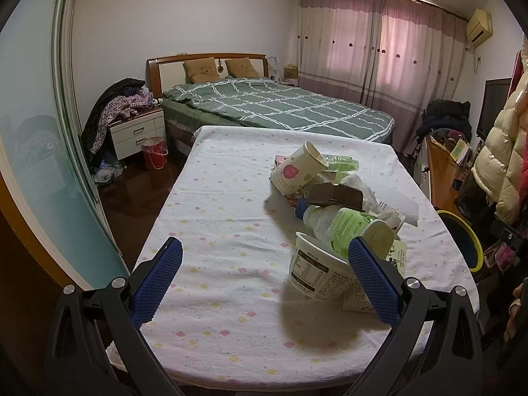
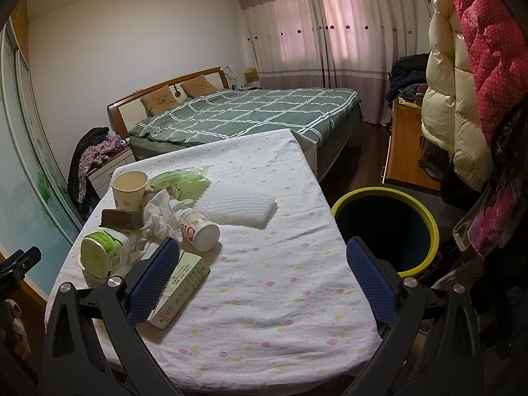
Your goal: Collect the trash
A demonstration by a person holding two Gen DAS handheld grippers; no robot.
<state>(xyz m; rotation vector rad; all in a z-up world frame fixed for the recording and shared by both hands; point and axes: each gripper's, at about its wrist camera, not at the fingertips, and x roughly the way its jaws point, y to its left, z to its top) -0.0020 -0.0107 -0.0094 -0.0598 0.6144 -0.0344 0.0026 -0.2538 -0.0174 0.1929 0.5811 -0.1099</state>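
Note:
A pile of trash lies on a table with a spotted white cloth (image 1: 214,217): a paper cup (image 1: 298,168), a green plastic bag (image 1: 341,163), crumpled tissue (image 1: 363,191), a brown tray (image 1: 333,196), a green-labelled bottle (image 1: 346,227), a white tub (image 1: 316,274). The right wrist view adds a small white bottle (image 2: 199,229), a white foam pad (image 2: 237,206), a carton (image 2: 180,288). My left gripper (image 1: 264,280) is open, its right finger against the tub. My right gripper (image 2: 264,280) is open and empty above the cloth (image 2: 280,297), its left finger over the carton.
A dark bin with a yellow rim (image 2: 384,227) stands at the table's right side, also in the left wrist view (image 1: 462,241). A bed (image 1: 274,105) lies beyond the table. Hanging coats (image 2: 468,82) and a wooden desk (image 2: 406,151) are right.

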